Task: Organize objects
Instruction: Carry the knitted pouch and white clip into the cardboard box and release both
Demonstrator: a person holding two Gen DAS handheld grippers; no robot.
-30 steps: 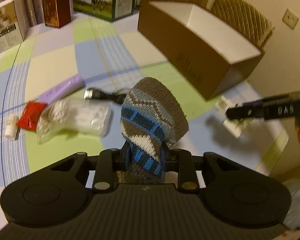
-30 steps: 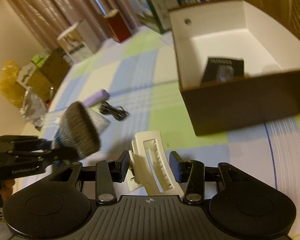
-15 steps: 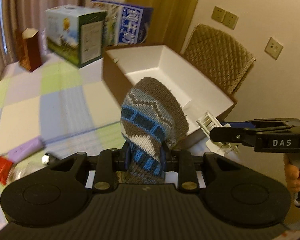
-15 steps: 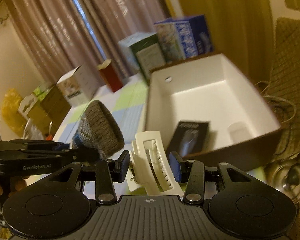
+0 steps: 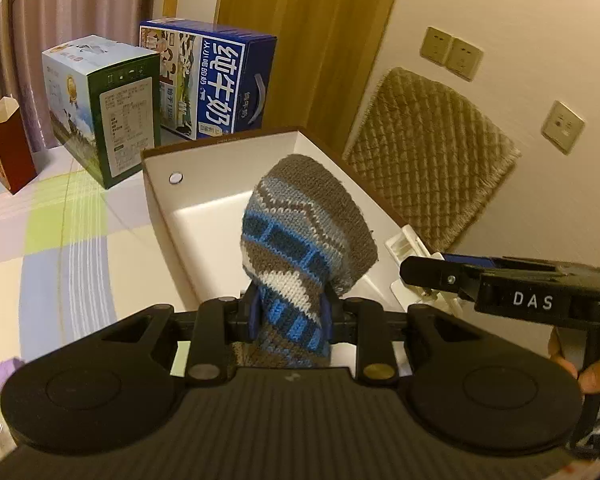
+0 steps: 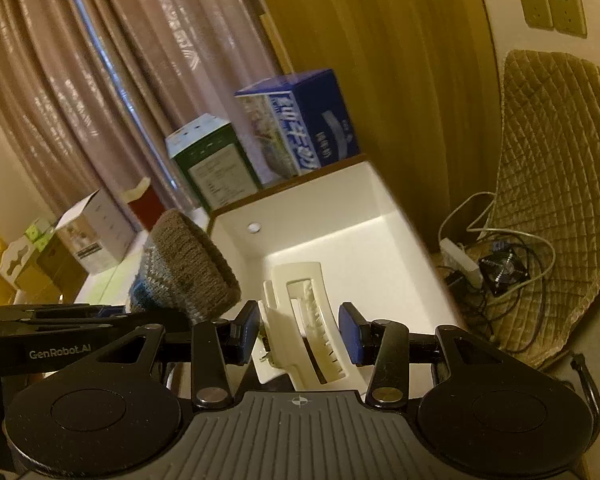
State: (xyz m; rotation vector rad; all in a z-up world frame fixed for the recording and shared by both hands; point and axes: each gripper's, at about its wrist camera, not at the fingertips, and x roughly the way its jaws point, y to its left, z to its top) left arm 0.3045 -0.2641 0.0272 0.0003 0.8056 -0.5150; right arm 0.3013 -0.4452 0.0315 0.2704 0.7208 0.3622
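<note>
Knitted wool is filling the left hand-held gripper [image 5: 290,312], which is squeezing tight on a striped sock [image 5: 300,236]. The right hand-held gripper [image 6: 300,332] is clamping a cream hair clip [image 6: 304,320]. A second ago both were hanging over the checked worktop [image 5: 60,240] with its scattered bits; now both are hanging over the open white box [image 5: 220,208], with the sock and the clip up in the air above it. So the carrying is nearly finished, and dropping them in is probably coming next.
</note>
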